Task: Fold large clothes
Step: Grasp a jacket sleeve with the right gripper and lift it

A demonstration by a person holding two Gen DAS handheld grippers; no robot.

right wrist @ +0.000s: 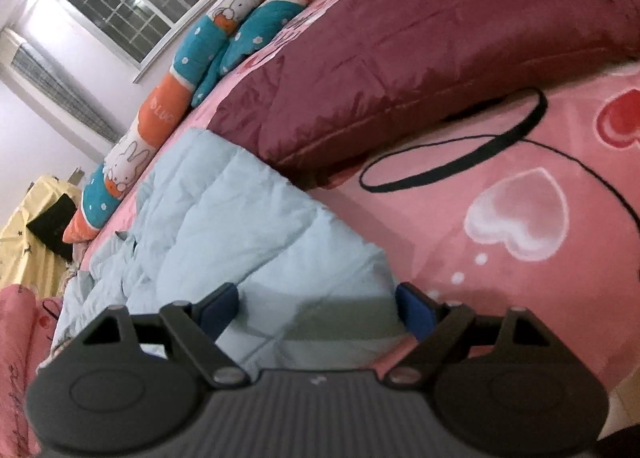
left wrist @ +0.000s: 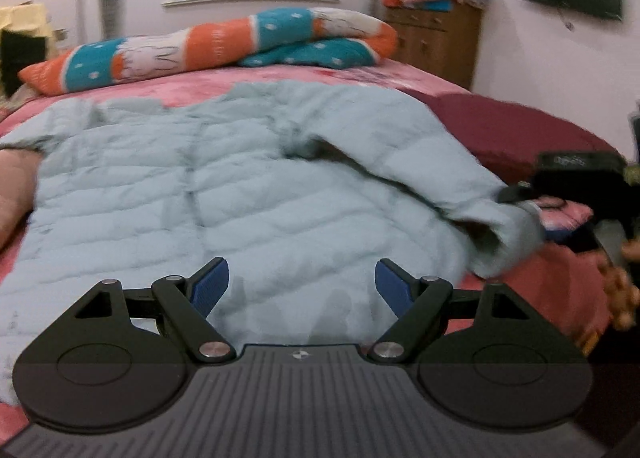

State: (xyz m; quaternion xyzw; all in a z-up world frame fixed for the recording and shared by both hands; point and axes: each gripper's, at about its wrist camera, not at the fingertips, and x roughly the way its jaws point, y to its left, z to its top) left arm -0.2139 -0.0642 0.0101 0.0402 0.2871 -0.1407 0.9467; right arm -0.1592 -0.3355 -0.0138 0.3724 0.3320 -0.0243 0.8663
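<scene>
A pale blue quilted jacket (left wrist: pixel 224 193) lies spread on the pink bed (left wrist: pixel 192 87). My left gripper (left wrist: pixel 302 284) is open and empty, hovering over the jacket's lower body. The jacket's right sleeve (left wrist: pixel 472 193) is lifted off the bed at its cuff, and my right gripper (left wrist: pixel 520 193) is at that cuff. In the right wrist view the sleeve (right wrist: pixel 280 234) runs between the open-set blue pads of my right gripper (right wrist: pixel 318 308); whether they pinch the cuff is unclear.
A maroon jacket (right wrist: pixel 420 41) lies on the bed to the right of the blue one. A long orange, teal and white pillow (left wrist: pixel 216 43) lies along the far edge under the window. A wooden dresser (left wrist: pixel 436 41) stands at back right.
</scene>
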